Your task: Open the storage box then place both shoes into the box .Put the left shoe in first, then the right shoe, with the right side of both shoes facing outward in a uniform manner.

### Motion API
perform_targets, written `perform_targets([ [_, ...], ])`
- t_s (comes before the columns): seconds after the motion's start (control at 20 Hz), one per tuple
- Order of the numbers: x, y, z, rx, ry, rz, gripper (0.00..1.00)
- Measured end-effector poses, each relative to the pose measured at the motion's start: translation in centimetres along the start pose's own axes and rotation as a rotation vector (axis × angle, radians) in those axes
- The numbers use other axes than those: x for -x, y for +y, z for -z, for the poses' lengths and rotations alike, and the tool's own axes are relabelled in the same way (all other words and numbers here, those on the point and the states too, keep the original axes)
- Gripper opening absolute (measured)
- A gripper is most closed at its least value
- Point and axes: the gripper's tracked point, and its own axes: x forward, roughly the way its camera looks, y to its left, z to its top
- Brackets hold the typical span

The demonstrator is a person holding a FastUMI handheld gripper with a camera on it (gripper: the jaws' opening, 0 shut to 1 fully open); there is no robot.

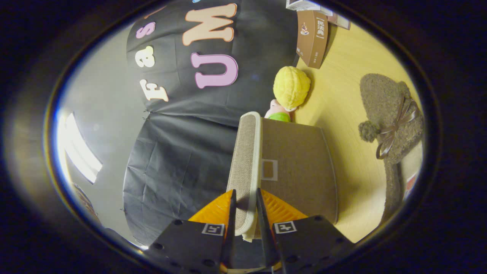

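gripper clamped on the storage box lid edge — shoe lies beside the box.

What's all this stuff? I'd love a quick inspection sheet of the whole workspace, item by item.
Surface: yellow wooden table.
Job's things: fabric storage box, its lid lifted on edge; one fuzzy slipper with a ribbon bow lies apart from the box.
Clutter: yellow-headed plush toy behind the box; brown book standing beyond it.
Claw: fingers closed on the lid's edge.
Cables: nothing seen.
Surroundings: black cloth wall.
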Motion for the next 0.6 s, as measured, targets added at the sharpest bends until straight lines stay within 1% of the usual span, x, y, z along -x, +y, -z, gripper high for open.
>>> perform_targets([
  [0.05,0.1,0.4,0.4,0.005,0.017,-0.008,0.32],
  [0.15,0.0,1.2,1.2,0.025,0.053,-0.021,0.32],
  [0.25,0.0,2.4,2.3,0.043,0.09,-0.053,0.32],
  [0.3,-0.5,2.4,2.2,0.056,0.081,-0.049,0.32],
  [0.4,-1.0,2.8,1.9,0.073,0.075,-0.058,0.18],
  [0.45,-0.6,2.6,2.4,0.087,0.085,-0.048,0.11],
  [0.6,-0.2,2.9,3.0,0.121,0.105,-0.029,0.06],
])
